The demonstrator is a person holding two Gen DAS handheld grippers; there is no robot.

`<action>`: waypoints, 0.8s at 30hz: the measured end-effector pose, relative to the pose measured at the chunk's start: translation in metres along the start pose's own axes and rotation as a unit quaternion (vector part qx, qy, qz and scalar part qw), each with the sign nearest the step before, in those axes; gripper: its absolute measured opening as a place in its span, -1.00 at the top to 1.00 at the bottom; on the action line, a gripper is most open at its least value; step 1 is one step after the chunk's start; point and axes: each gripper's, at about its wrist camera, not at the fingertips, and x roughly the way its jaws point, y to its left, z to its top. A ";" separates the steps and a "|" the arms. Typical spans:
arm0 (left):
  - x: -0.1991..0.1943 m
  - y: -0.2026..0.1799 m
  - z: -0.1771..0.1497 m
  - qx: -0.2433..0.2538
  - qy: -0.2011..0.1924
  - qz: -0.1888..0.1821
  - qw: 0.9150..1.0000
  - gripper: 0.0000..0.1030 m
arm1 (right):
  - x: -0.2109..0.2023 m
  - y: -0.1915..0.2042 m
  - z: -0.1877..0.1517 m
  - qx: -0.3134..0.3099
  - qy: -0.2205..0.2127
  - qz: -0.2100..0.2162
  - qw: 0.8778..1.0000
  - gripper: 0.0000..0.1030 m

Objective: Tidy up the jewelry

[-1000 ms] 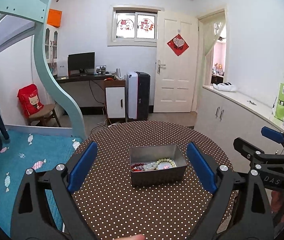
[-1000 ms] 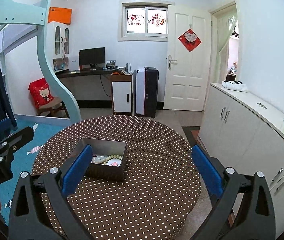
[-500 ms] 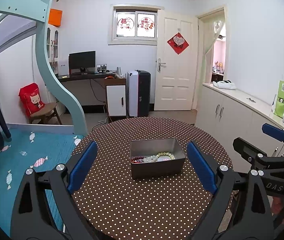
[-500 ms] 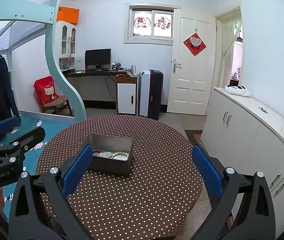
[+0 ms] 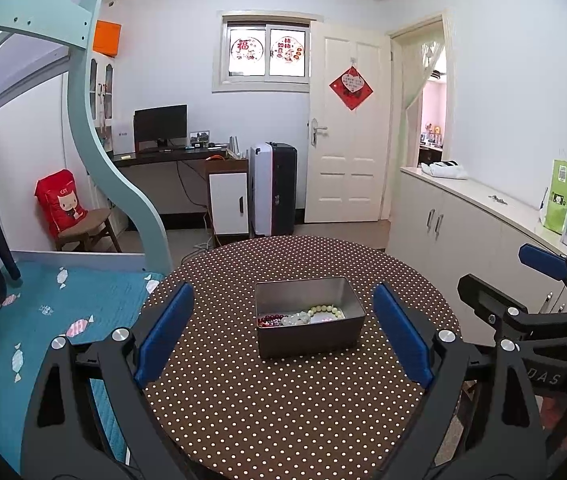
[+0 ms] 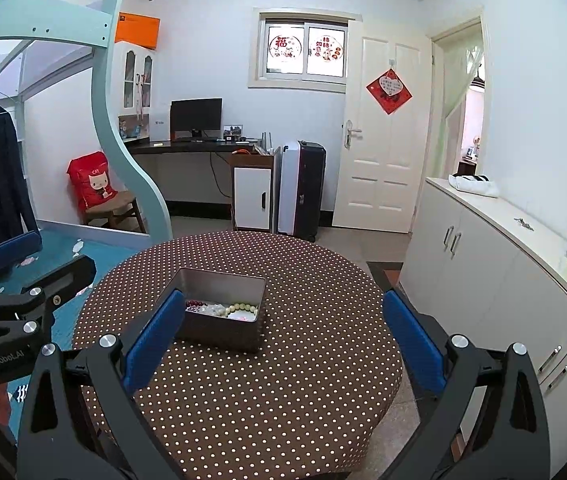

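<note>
Poised above the jewelry tin

Left gripper [image 5: 283, 340] and right gripper [image 6: 283, 340] spread wide, empty; beaded bracelets [image 5: 301, 316] gathered in metal tin [image 5: 309, 340], frame centre.

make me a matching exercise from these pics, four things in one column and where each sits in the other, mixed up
Things:
1. dark red bead bracelet
2. pale green bead bracelet
3. grey rectangular metal tin
4. red cat-print bag

Places:
a. on the wooden chair by the bunk bed
b. on the round brown polka-dot table
c. in the tin, at its left end as the left wrist view shows it
d. in the tin, towards its right end in that view

Pairs: 1-c, 2-d, 3-b, 4-a
</note>
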 end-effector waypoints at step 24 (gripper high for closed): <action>0.005 0.004 -0.005 -0.007 0.012 0.006 1.000 -0.77 | 0.005 0.001 0.000 0.001 0.009 0.002 1.000 -0.86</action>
